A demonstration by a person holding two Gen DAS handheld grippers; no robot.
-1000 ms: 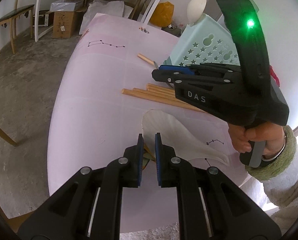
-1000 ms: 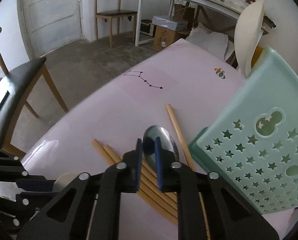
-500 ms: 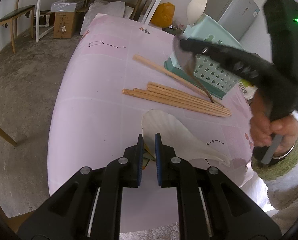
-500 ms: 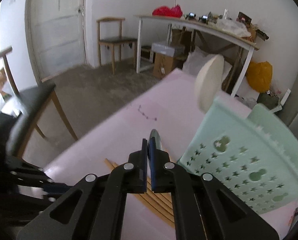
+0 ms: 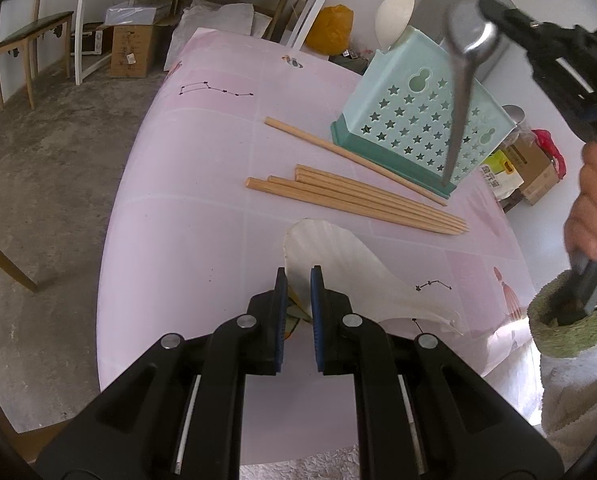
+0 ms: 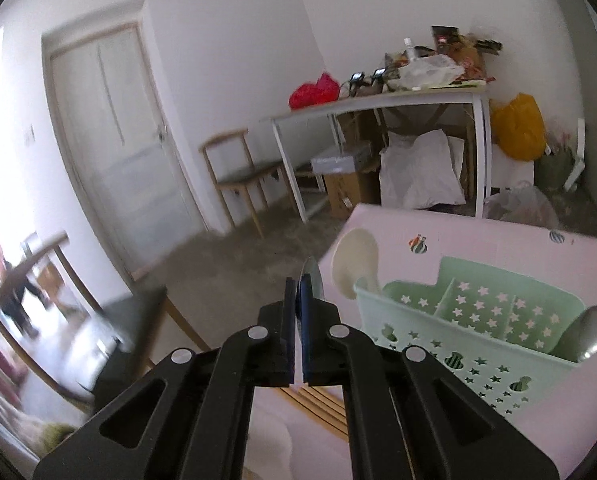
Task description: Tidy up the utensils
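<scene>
Right gripper clamped shut on bowl of metal spoon, lifted off pink table; handle hanging down in front of mint utensil caddy. Spoon bowl edge-on between pads in right wrist view, just a thin sliver past fingertips. Right hand on gripper grip, fuzzy green cuff at wrist.

Left gripper low over near table edge, jaws nearly together with narrow gap; white plastic rice paddle lying flat right at fingertips. Paddle edge seems to sit between pads, but contact not clear from this angle.

Caddy upright on far right part of table, star cutouts, inner dividers. Second metal spoon standing in rightmost compartment; white rice scoop upright at left end of caddy.

Four wooden chopsticks bunched flat on table between paddle and caddy; single chopstick apart, angled along caddy base, just beside it.
</scene>
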